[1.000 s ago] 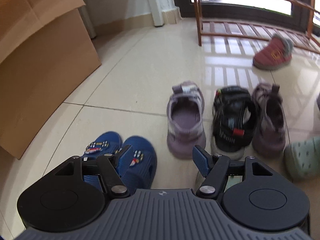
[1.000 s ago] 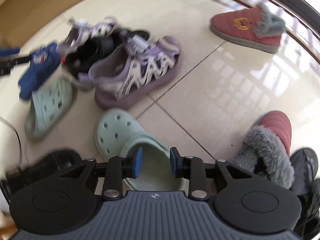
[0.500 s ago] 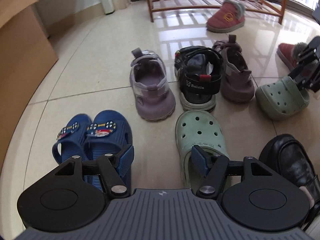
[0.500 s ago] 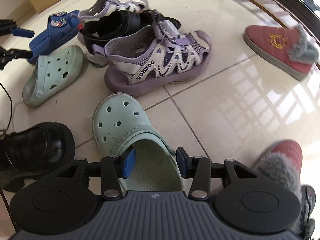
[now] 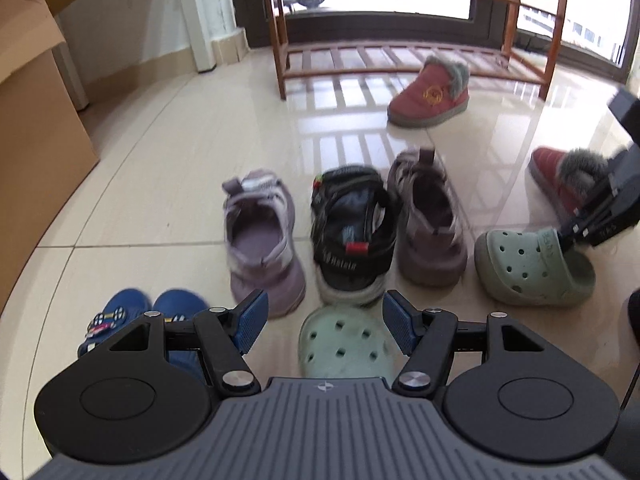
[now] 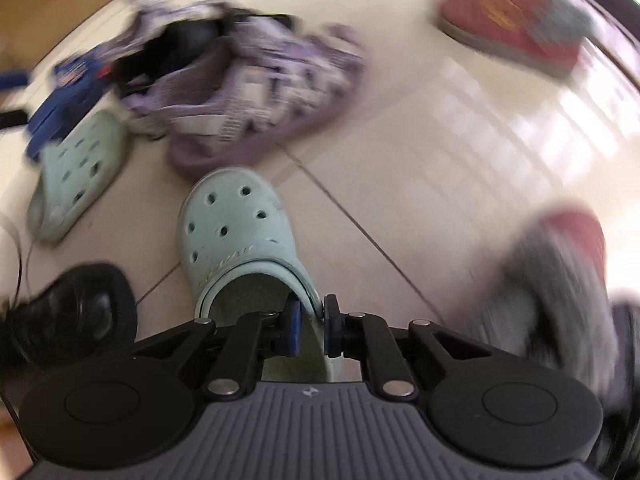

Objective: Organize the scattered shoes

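Right gripper (image 6: 308, 322): jaws clamped on green clog (image 6: 240, 236) rim. Left gripper (image 5: 322, 322): jaws wide, empty, above its mate (image 5: 346, 346). Next, I pair them.

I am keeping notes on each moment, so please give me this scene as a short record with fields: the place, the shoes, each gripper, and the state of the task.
place: tiled floor in front of a wooden shoe rack
shoes in view: two mint clogs, two purple sandals, black sandal, blue slippers, two red fur-lined slippers
right gripper: shut on the side wall of the mint clog
left gripper: open, above the other mint clog, nothing held
task state: shoes not yet on the rack
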Demonstrator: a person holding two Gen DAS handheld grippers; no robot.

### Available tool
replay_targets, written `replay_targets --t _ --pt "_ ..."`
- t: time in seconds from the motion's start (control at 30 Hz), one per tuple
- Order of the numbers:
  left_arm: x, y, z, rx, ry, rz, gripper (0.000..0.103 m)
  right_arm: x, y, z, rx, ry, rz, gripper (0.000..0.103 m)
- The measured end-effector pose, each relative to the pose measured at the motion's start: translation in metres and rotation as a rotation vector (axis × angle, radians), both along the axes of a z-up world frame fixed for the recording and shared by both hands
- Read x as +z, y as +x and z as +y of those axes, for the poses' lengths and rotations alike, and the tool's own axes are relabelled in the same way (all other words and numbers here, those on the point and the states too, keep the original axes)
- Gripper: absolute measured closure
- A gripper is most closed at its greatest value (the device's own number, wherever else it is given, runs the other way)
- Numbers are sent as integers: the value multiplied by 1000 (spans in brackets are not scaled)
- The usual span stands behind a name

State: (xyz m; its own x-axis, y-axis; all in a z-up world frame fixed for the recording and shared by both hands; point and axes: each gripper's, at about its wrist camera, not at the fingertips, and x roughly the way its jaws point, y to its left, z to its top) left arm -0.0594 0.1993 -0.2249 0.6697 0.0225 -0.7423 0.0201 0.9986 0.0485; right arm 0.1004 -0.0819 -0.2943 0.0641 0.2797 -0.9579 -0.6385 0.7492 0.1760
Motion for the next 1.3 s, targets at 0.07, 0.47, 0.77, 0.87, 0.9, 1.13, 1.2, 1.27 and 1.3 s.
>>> replay_targets --t 0.07,0.47,0.77,0.87,0.9,1.13,1.2,1.27,1.3 --pt "0 3 -2 9 4 -4 37 3 -3 -6 -32 13 18 89" --pt "-9 12 0 53 34 -3 37 57 5 11 -70 109 -54 64" --pt "-14 16 -10 2 26 -19 37 70 44 80 43 196 -112 63" --pt "-14 16 -14 -17 15 -29 37 67 51 107 117 197 -123 59" --pt "-14 16 -16 -23 17 -33 37 66 53 113 133 196 -124 58" --pt "-18 11 -24 -35 -2 -29 37 51 61 174 265 170 -153 53" --pt "-19 10 -22 -25 -14 -23 37 48 59 188 288 154 -182 53" --pt "-20 10 -19 -11 -27 -17 37 45 55 198 311 140 -212 53" --pt "-20 10 -17 -1 -34 -12 37 43 54 202 323 131 -226 53"
